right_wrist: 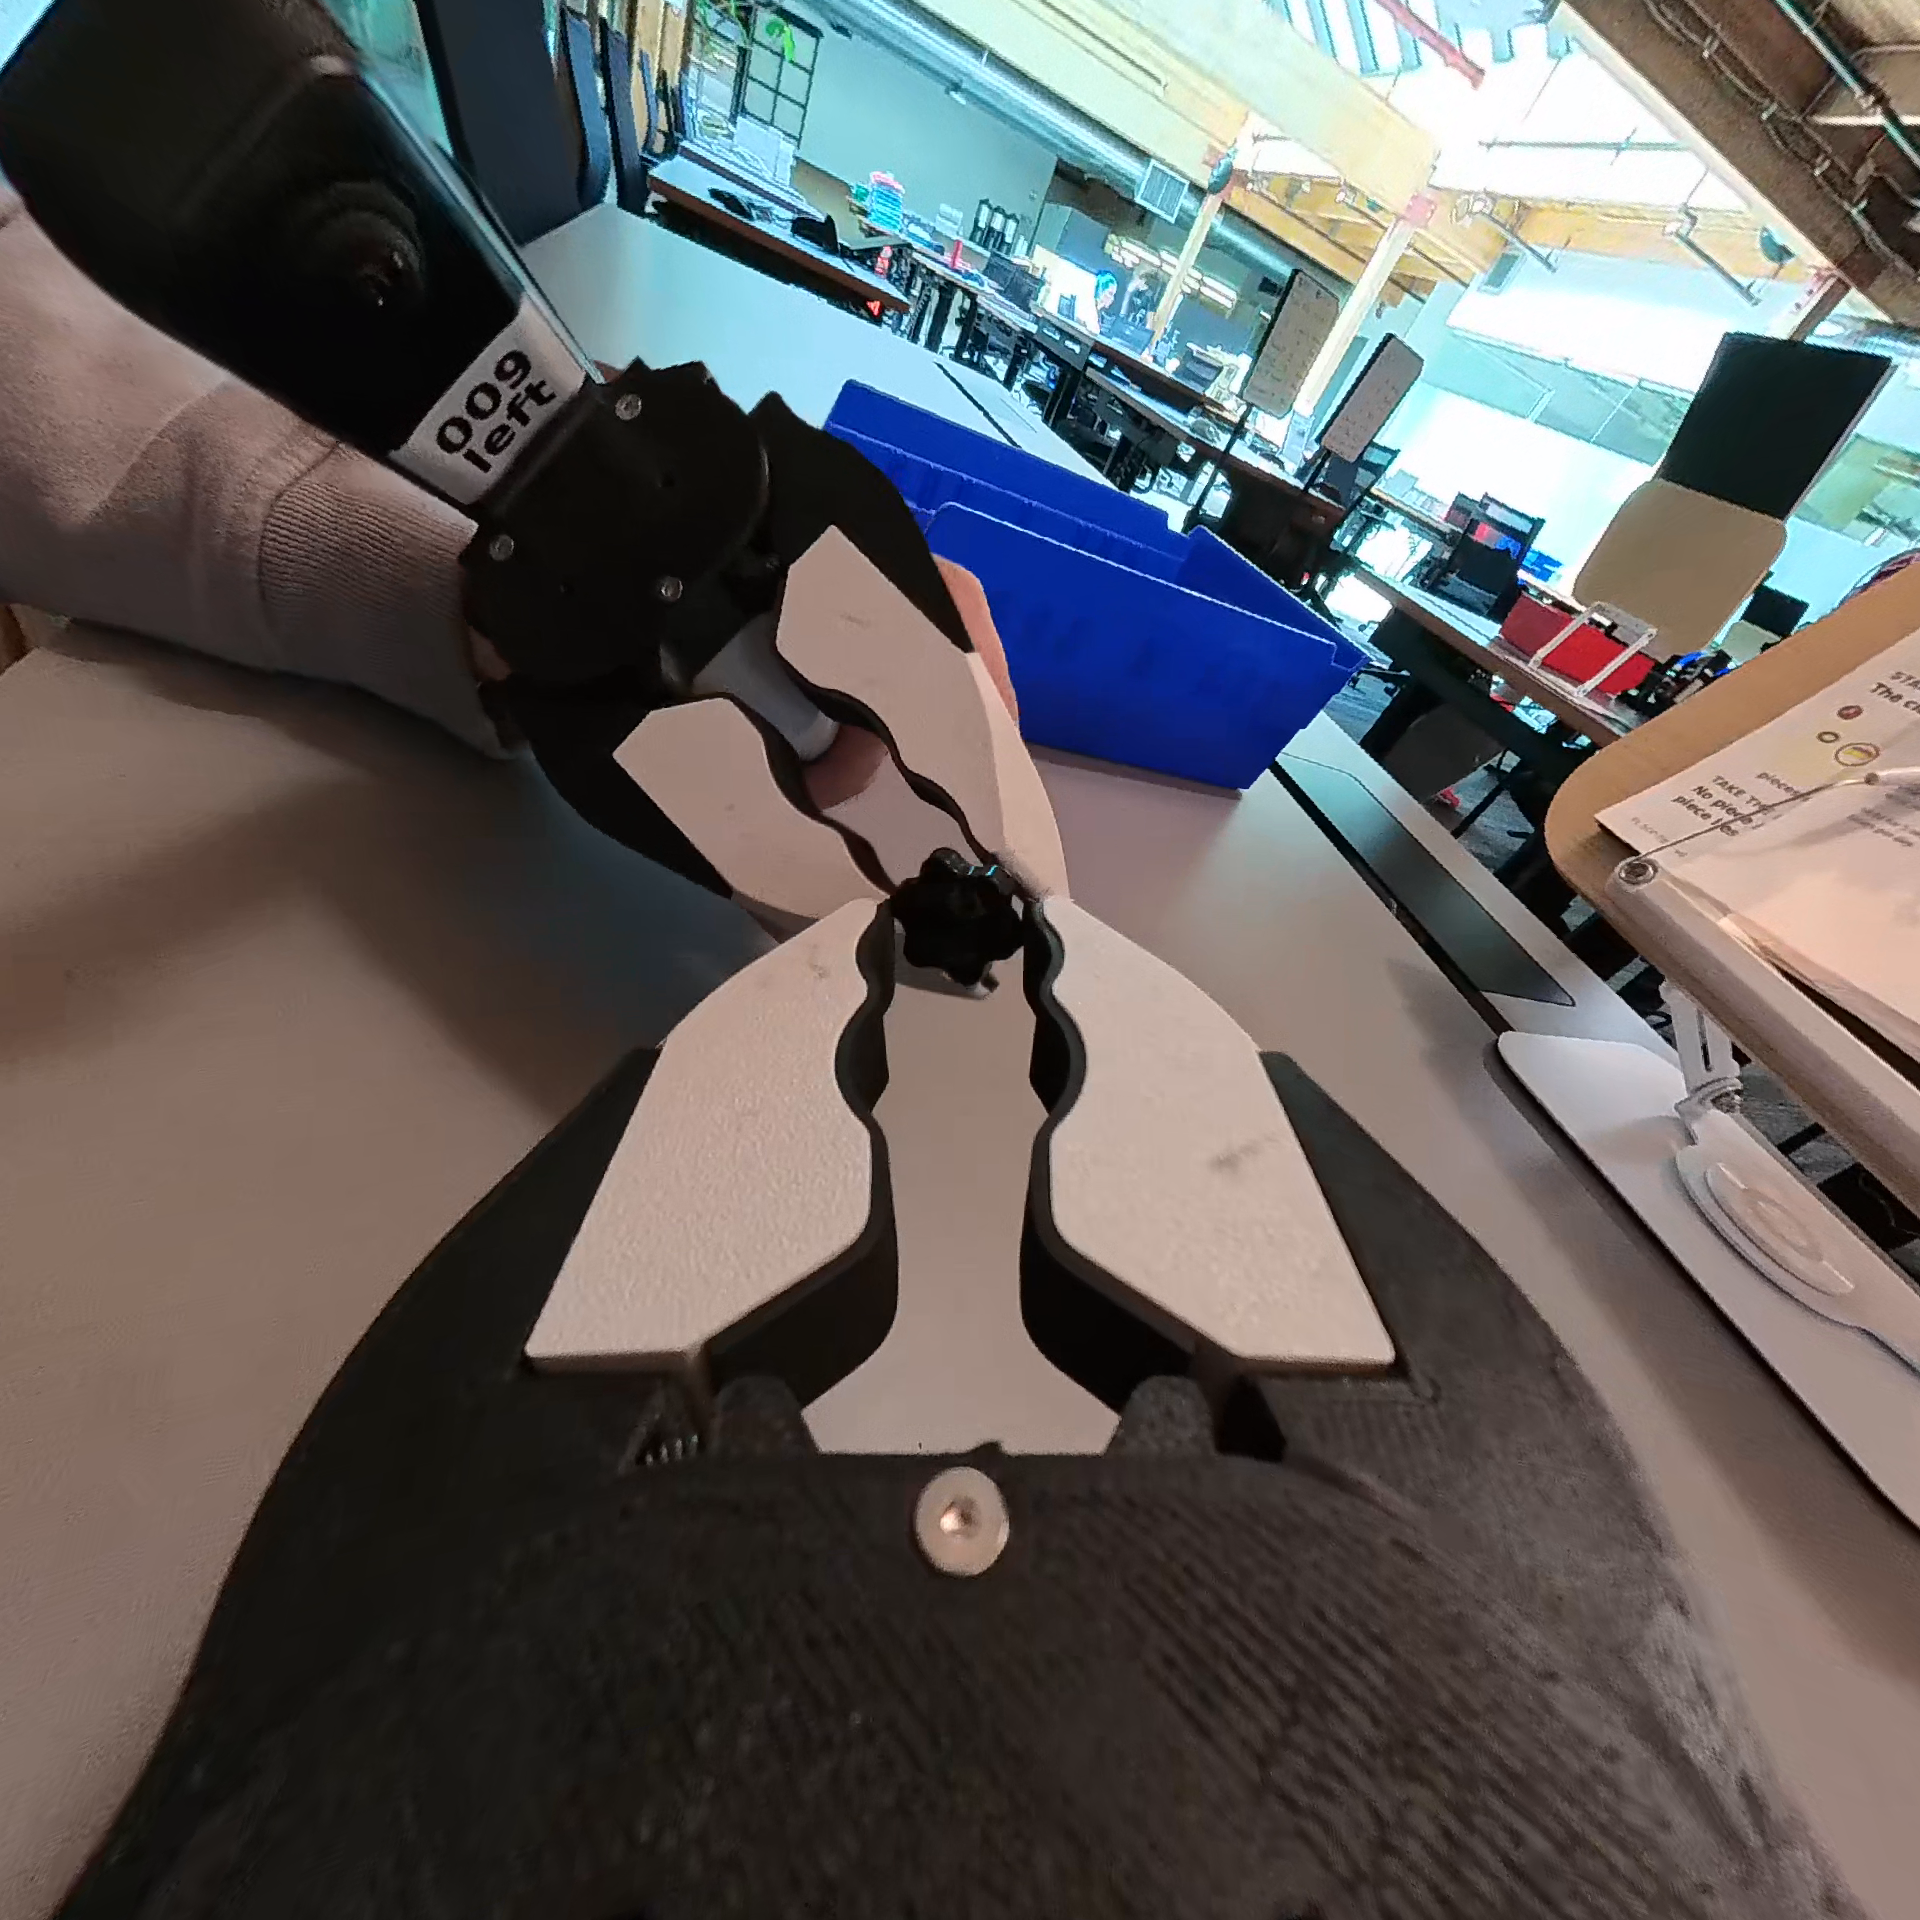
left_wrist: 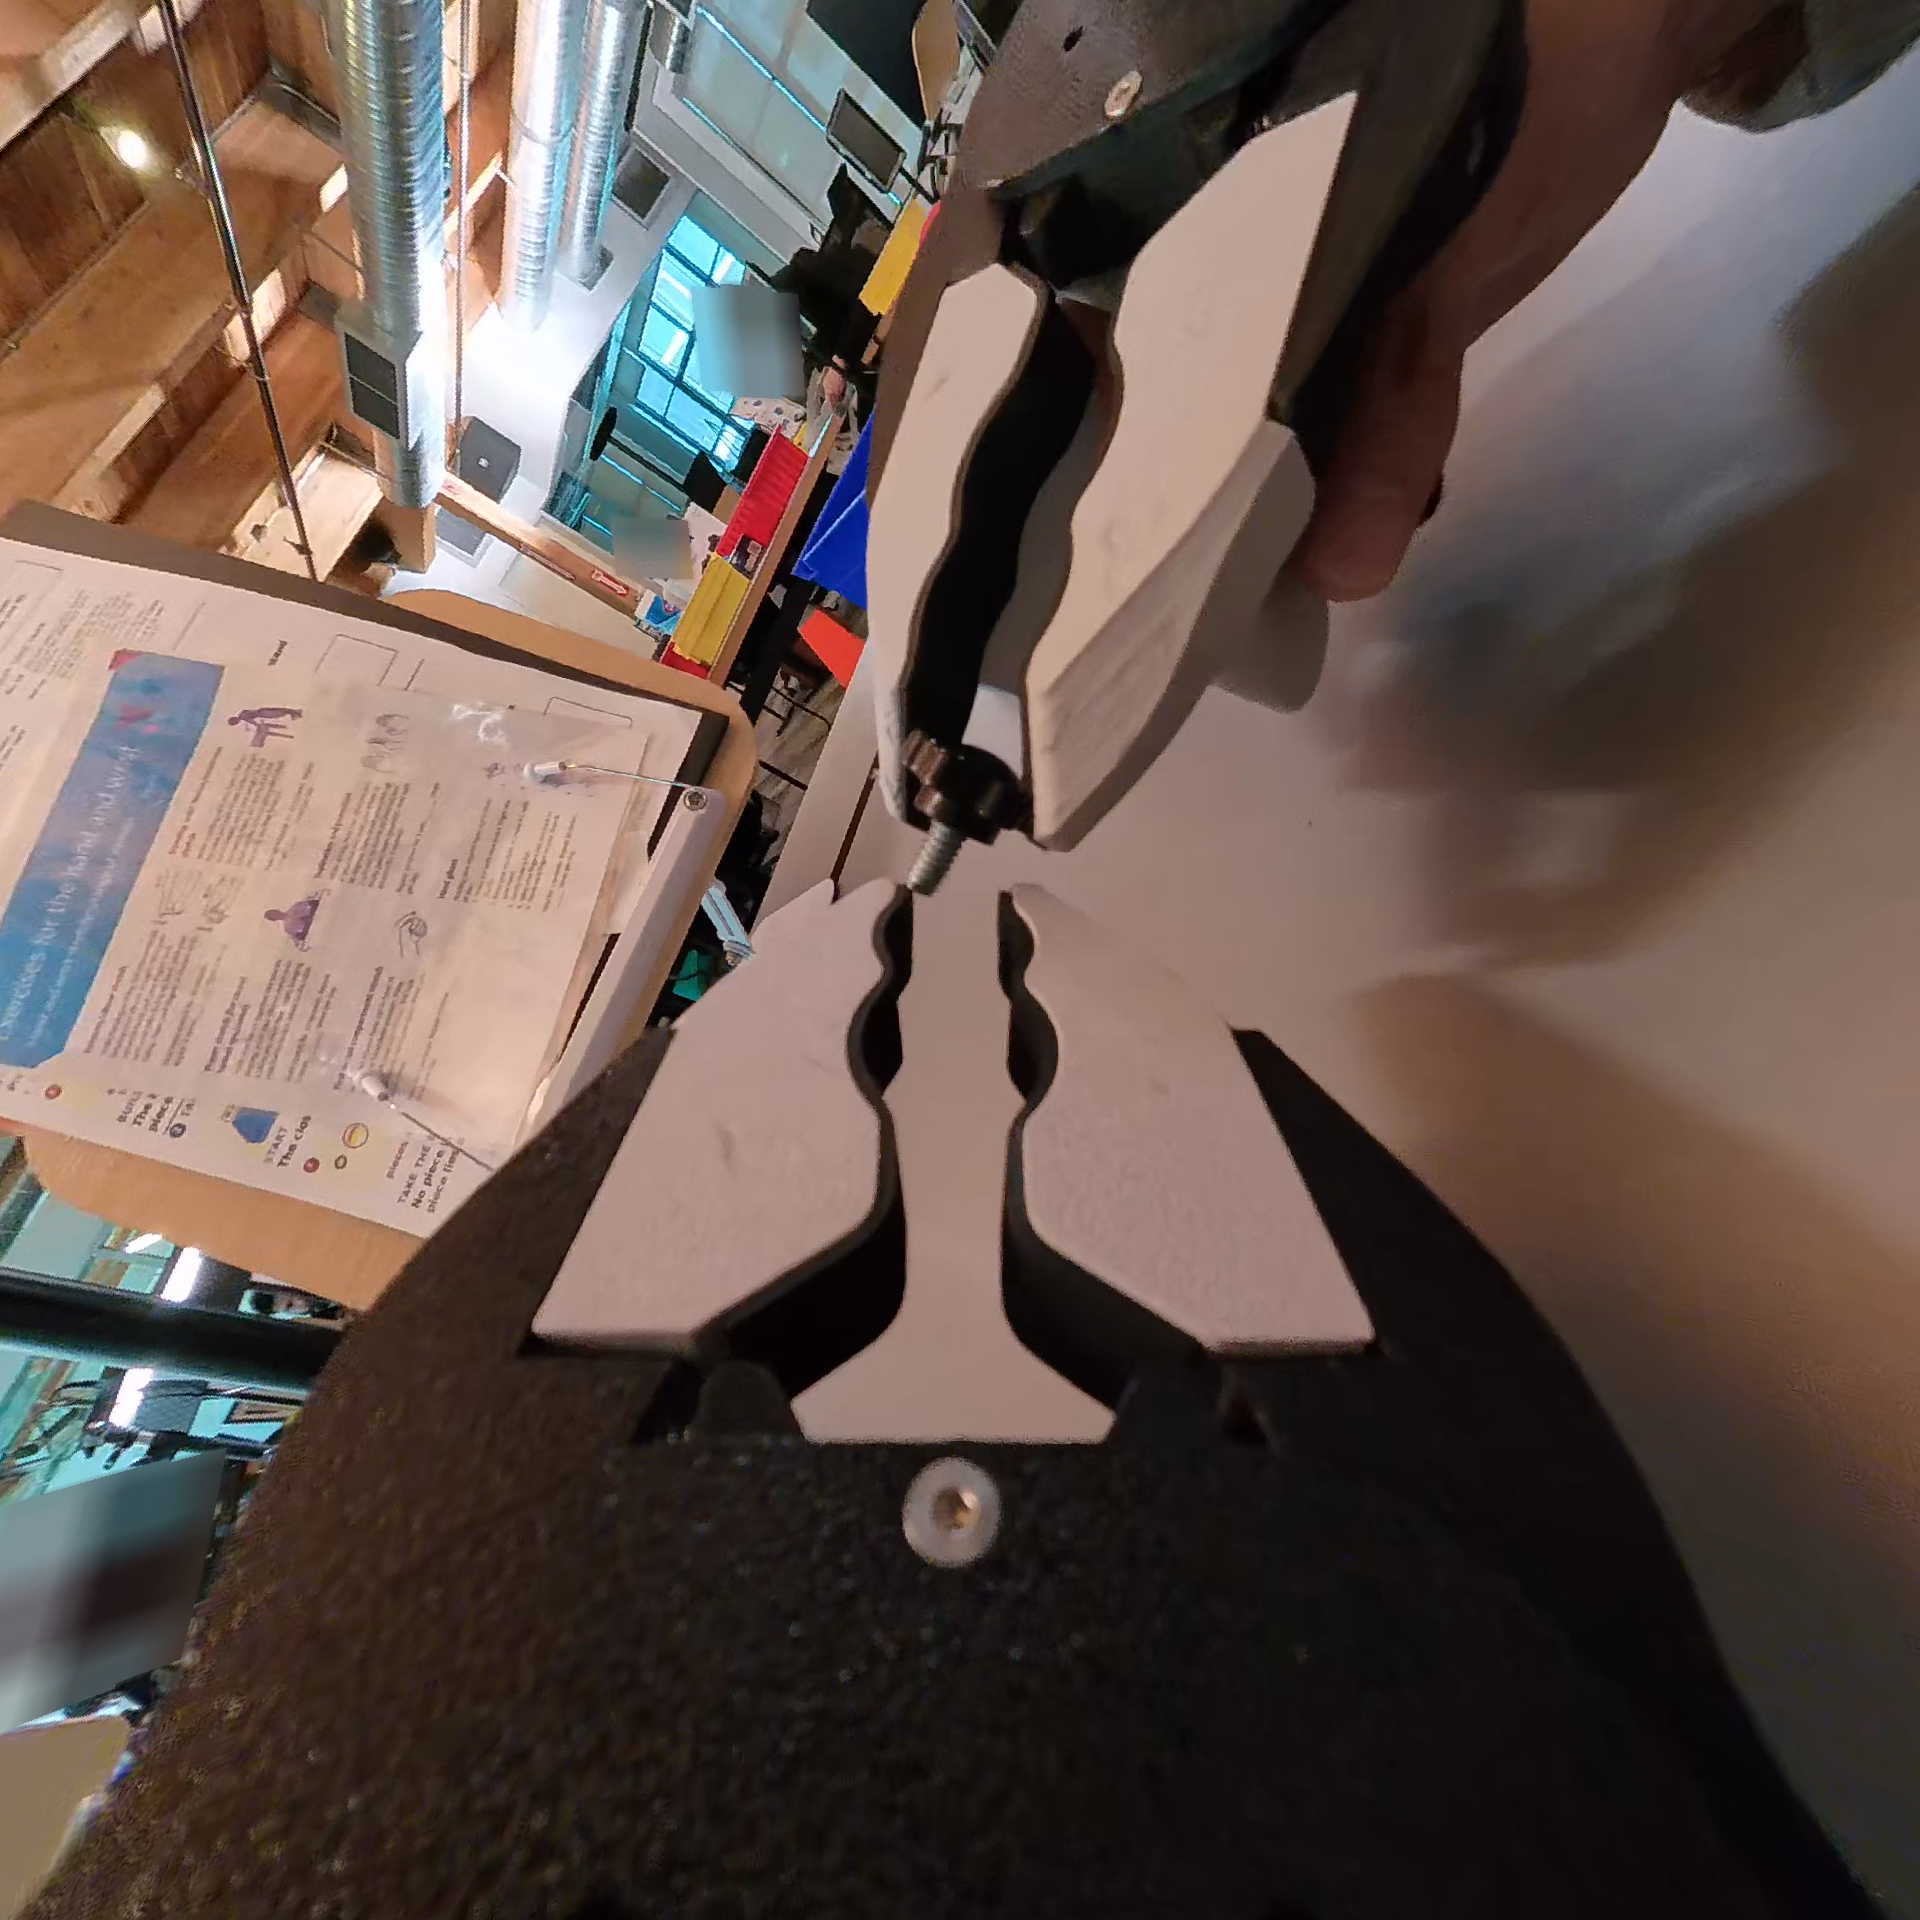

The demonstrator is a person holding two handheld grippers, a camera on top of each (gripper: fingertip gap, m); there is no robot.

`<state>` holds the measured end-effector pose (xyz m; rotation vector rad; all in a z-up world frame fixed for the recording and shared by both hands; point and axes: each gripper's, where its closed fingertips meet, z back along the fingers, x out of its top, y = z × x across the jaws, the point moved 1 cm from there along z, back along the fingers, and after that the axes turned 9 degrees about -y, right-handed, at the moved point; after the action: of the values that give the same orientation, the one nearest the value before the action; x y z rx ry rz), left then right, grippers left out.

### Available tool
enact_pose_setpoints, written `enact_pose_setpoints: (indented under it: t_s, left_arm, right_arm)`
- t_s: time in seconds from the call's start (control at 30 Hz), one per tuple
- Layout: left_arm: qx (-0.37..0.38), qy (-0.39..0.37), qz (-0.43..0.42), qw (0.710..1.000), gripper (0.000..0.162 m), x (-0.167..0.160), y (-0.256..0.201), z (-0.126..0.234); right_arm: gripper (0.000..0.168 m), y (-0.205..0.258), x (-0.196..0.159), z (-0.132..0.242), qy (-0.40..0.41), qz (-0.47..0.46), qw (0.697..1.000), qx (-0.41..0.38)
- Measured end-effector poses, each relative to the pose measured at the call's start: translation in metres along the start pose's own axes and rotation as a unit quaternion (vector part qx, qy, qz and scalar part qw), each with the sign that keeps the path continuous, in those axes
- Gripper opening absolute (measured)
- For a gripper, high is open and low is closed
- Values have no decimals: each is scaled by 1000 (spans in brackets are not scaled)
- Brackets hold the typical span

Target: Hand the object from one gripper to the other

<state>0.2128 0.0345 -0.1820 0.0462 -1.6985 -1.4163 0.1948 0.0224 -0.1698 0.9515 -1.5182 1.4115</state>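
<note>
Blue bin (right_wrist: 1132, 634) on pale table (right_wrist: 208, 935), beside tilted board (left_wrist: 665, 748) holding printed sheet (left_wrist: 312, 862)

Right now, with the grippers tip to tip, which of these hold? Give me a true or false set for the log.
1. The right gripper holds the black knob. True.
2. The left gripper is clamped on the knob. False: its jaws stand apart, and only the knob's threaded stud reaches its tips.
3. A blue bin sits on the table beyond the grippers. True.
4. The knob lies on the table. False: it is held above it.
</note>
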Motion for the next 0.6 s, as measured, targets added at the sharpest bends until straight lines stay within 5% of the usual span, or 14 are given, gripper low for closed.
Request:
enact_pose_setpoints:
  t_s: [0.03, 0.23, 0.3, 0.43, 0.6]
  left_arm:
    - [1, 2, -4, 1000, 15, 0, 0, 0]
    - [4, 2, -11, 1000, 19, 1, 0, -1]
    - [-10, 10, -20, 1000, 6, -1, -4, -1]
    - [-12, 22, -4, 1000, 5, -2, -3, -1]
    - [25, 50, -17, 998, 5, -10, 10, 1]
  right_arm:
    - [24, 0, 0, 0, 1, 0, 1000, 0]
    - [24, 4, -7, -2, 22, -3, 1000, 9]
    - [24, 4, -6, -3, 20, -2, 1000, 6]
    - [24, 0, -5, -3, 11, -8, 1000, -17]
    - [45, -20, -4, -4, -5, -138, 986, -90]
